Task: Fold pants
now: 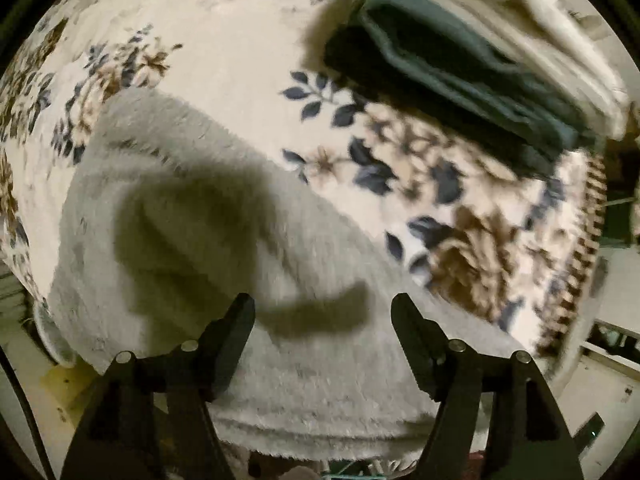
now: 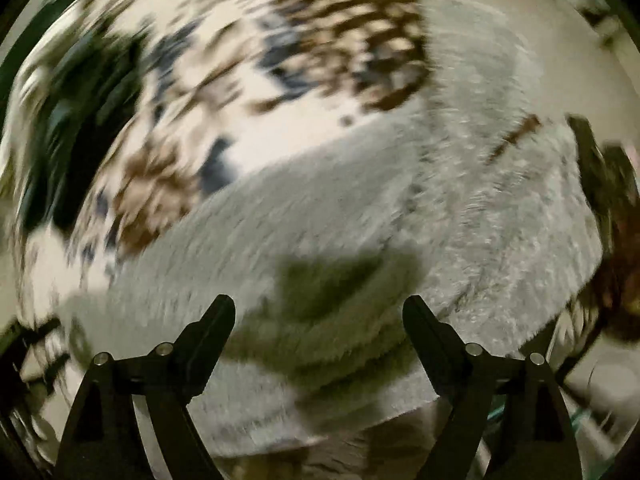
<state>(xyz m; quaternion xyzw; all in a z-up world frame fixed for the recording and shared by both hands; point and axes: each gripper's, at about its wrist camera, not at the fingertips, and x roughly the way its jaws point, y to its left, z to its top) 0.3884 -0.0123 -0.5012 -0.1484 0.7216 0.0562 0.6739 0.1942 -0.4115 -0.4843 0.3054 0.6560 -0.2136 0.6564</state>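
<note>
- The left gripper [image 1: 323, 305] is hanging over the near end of the pants [image 1: 224, 248], its two black fingers [image 1: 234, 334] spread wide apart with nothing between them; released, gripping nothing.
- The pants, a fluffy pale grey pair, are lying bunched on the floral blanket [image 1: 208, 28], running from the middle left of the left wrist view down to the near edge of the bed, where layered folded edges are showing just past the fingertips.
- A dark shadow is falling across the grey fleece just ahead of the left gripper.
- Further right in that view, a folded dark green garment [image 1: 452, 80] is sitting on the blanket, well apart from the pants, with a folded white cloth [image 1: 516, 28] lying against its far side.
- The blanket's brown patterned border [image 1: 584, 248] is curving down the right side.
- The right gripper [image 2: 319, 306] is likewise hovering over the pants [image 2: 480, 208], fingers [image 2: 214, 332] spread wide and holding nothing; it is loose, not clamped.
- In the right wrist view everything is badly blurred, but the grey fleece is filling the middle and right, with stacked folded edges just beyond the fingertips.
- The floral blanket [image 2: 256, 128] is showing to the upper left of the pants there, and a dark shape [image 2: 68, 132] at the far left is too smeared to name.
</note>
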